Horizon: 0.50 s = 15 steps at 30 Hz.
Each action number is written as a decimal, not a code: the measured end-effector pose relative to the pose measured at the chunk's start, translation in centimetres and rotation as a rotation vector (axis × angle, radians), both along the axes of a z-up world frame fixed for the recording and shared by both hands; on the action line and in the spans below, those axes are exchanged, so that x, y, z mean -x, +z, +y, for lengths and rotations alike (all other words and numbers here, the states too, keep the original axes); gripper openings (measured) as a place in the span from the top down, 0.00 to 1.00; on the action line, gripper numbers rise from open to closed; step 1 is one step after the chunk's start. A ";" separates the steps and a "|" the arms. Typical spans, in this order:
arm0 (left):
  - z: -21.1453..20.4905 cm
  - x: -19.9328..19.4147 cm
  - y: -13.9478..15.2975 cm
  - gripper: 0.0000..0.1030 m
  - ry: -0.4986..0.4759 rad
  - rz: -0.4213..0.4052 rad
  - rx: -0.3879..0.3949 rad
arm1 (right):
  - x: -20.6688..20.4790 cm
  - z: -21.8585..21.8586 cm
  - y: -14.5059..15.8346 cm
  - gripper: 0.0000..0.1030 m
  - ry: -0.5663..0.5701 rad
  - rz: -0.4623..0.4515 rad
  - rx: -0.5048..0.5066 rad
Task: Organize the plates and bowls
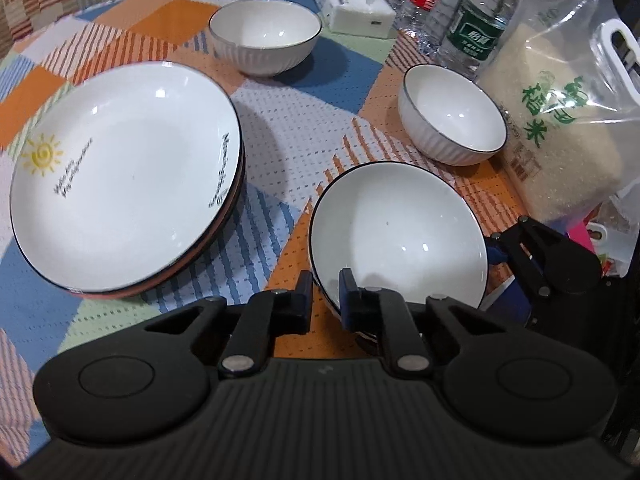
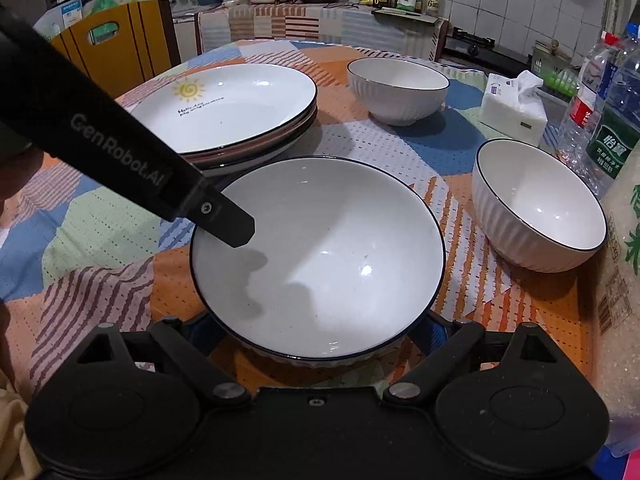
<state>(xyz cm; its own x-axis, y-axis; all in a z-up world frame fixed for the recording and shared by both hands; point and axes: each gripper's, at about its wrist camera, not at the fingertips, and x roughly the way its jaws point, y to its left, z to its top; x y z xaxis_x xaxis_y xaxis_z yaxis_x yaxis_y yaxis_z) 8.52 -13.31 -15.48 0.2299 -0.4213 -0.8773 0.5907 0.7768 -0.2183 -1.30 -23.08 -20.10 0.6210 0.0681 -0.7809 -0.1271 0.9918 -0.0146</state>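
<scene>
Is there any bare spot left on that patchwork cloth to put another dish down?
Yes: the open cloth between the stacked white plates, the far ribbed white bowl and the right-hand ribbed bowl. It is crowded by the rice bag and clear bottles.

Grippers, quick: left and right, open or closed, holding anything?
Left gripper: closed on the near rim of the big bowl.
Right gripper: fingers wide around that bowl's base; contact cannot be told.

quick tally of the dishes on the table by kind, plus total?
Bowls: 3, the nearest bowl clamped at its rim by the left gripper, the right-hand bowl, the far bowl.
Plates: at least 3 in one stack; exact count unclear.
Total: at least 6.
</scene>
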 end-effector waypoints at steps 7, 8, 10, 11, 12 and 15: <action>-0.5 -1.4 2.3 0.88 -0.009 -0.028 0.000 | -0.9 0.0 2.1 0.08 0.001 -0.042 0.034; -0.5 -1.7 2.6 0.88 -0.009 -0.031 0.000 | -1.1 -0.1 2.4 0.08 0.001 -0.046 0.031; -0.8 -2.5 2.9 0.88 -0.006 -0.040 -0.004 | -1.8 -0.4 2.7 0.08 0.001 -0.050 0.023; -0.9 -3.0 2.9 0.88 -0.003 -0.042 -0.007 | -2.2 -0.5 2.8 0.08 0.000 -0.052 0.021; -1.0 -3.4 2.9 0.89 0.001 -0.042 -0.009 | -2.7 -0.7 2.9 0.08 -0.002 -0.054 0.019; -1.4 -5.1 2.4 0.89 0.013 -0.039 -0.016 | -4.1 -1.0 2.6 0.08 -0.014 -0.062 0.009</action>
<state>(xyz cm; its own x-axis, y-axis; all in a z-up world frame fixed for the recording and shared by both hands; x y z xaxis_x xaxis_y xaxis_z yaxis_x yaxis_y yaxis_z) 13.58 -14.67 -13.13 0.2696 -0.4038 -0.8742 0.5881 0.7879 -0.1825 2.84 -24.04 -17.52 0.6691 0.0522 -0.7413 -0.1123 0.9932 -0.0314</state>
